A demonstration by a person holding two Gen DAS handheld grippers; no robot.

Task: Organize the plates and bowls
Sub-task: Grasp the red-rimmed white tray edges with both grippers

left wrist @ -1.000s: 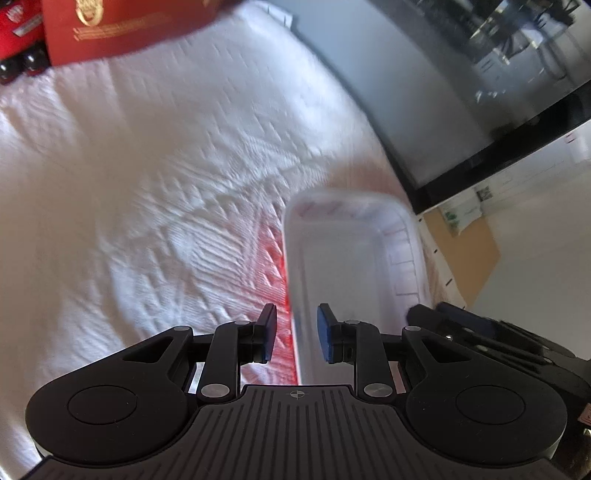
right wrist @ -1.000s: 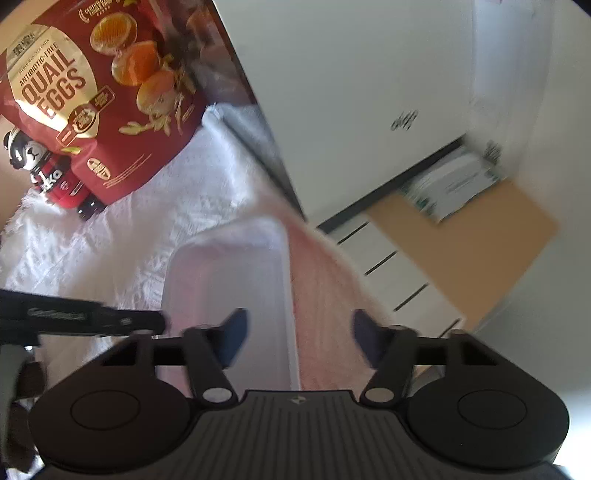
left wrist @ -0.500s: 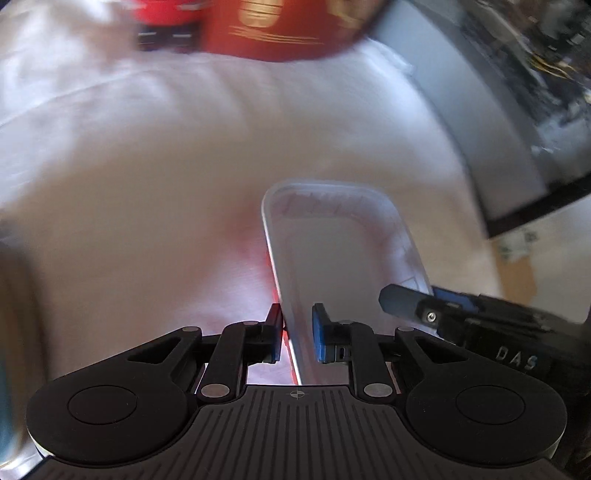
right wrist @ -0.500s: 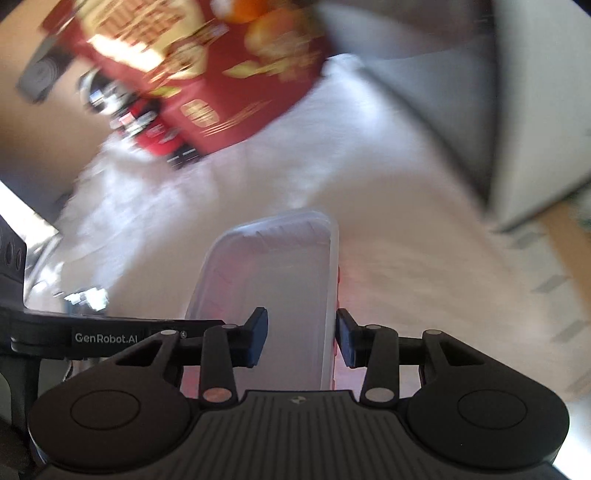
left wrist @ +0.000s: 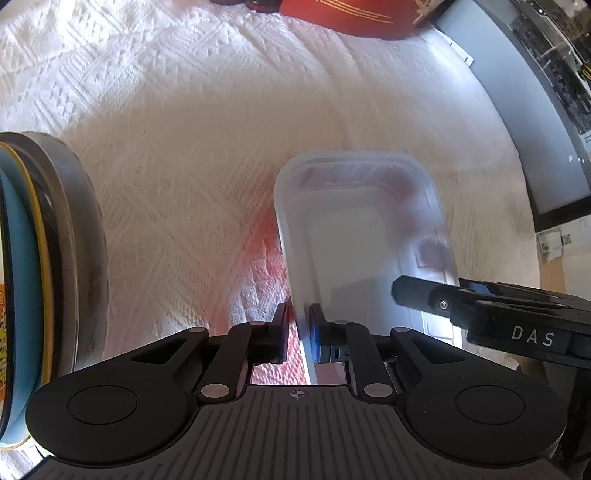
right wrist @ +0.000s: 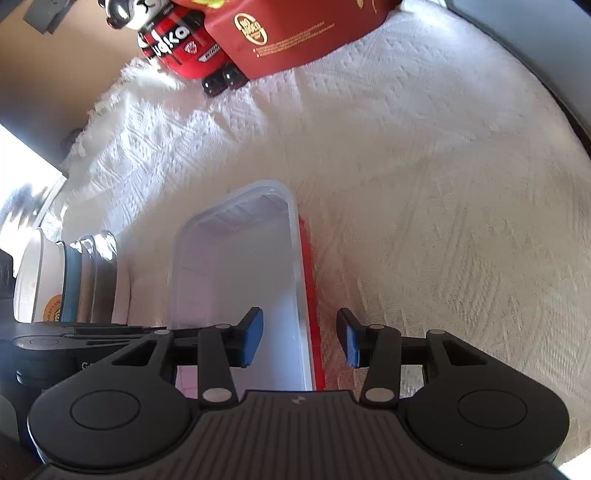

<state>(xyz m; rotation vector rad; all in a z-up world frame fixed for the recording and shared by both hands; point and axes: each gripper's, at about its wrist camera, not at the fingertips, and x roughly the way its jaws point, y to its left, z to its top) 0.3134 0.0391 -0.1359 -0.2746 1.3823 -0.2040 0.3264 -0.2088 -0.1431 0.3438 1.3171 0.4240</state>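
Nearest, the left tongs [left wrist: 298, 334] are pinched narrow on the left long wall of the tub [left wrist: 362, 236], one pad outside and one inside the rim, so that side is gripped. The right tongs [right wrist: 301, 338] straddle the right long wall of the same tub [right wrist: 236, 280]; their jaws are opening, with clear gaps between pads and wall, so that side looks let go. The clear, empty tub sits on the white cloth [left wrist: 207, 155], a red part showing under its right edge, at about 12 o'clock from both tongs. My reading is that the step in hand is placing the tub: it seems set down beside the crockery, one side freed. The next move likely calls for the left tongs to let go as well and lift straight off the thin rim without dragging the light tub, then a turn toward the plates. Count: one tub; one row of plates [right wrist: 74, 280] on edge at 9 o'clock, four or five rims showing, exact number unclear; farther off, near 12 o'clock, one red bag [right wrist: 295, 33] and one red toy car [right wrist: 184, 40].
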